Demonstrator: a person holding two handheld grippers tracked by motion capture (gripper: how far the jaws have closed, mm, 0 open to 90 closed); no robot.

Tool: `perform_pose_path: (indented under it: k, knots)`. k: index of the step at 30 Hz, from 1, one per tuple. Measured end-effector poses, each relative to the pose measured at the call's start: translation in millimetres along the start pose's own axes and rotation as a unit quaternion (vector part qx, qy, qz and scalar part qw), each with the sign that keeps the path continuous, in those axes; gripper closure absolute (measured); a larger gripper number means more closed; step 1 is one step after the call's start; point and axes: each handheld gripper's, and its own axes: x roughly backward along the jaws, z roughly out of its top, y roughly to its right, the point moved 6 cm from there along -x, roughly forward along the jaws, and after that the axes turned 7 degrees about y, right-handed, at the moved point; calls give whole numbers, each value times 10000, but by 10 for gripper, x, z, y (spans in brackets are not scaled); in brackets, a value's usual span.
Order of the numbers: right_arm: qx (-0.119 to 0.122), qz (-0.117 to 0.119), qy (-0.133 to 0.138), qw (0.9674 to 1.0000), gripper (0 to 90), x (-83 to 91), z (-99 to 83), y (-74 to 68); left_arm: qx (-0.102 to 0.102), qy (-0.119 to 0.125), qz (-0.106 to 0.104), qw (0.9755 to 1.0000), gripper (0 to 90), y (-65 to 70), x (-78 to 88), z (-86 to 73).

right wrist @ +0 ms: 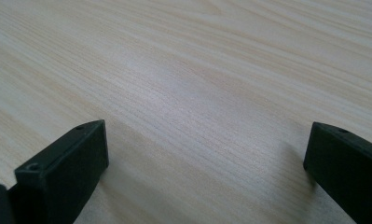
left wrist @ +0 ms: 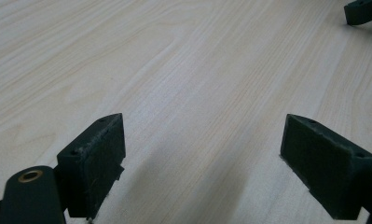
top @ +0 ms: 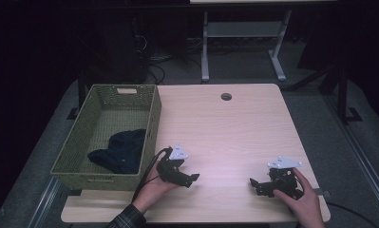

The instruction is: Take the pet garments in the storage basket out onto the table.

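The left gripper [top: 189, 179] is being held low over the near left part of the light wooden table [top: 234, 123], just to the right of the near corner of the green woven basket [top: 151, 128], with the person's left hand [top: 155, 184] wrapped around it from below. In the left gripper view, its two black fingers [left wrist: 97, 163] are being kept wide apart, with bare wood grain showing between them and nothing being gripped; a dark tip of the other gripper is being shown at the top right corner of that view. The right gripper [top: 254, 184] is being held over the near right part of the table, well apart from the left one, with the right hand [top: 298, 194] closed around its rear. In the right gripper view, its fingers [right wrist: 67, 172] are likewise being held wide open above the bare table surface, and nothing is being held between them. The two grippers are being pointed toward each other across the open stretch of table between them. A dark blue garment [top: 120, 151] is lying crumpled inside the basket, toward its near right corner, close to the left gripper but separated from it by the basket wall. The basket is sitting at the left edge of the table, and a round cable hole [top: 226, 97] is being shown near the far edge.
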Motion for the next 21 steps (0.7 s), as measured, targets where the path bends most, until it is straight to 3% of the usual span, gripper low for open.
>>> perform_pose_path:
  k: [21]
  knots:
    - [1,8,-3,10000,0,0,0,-2,68,67,-59,9999,137,-2,120,159]
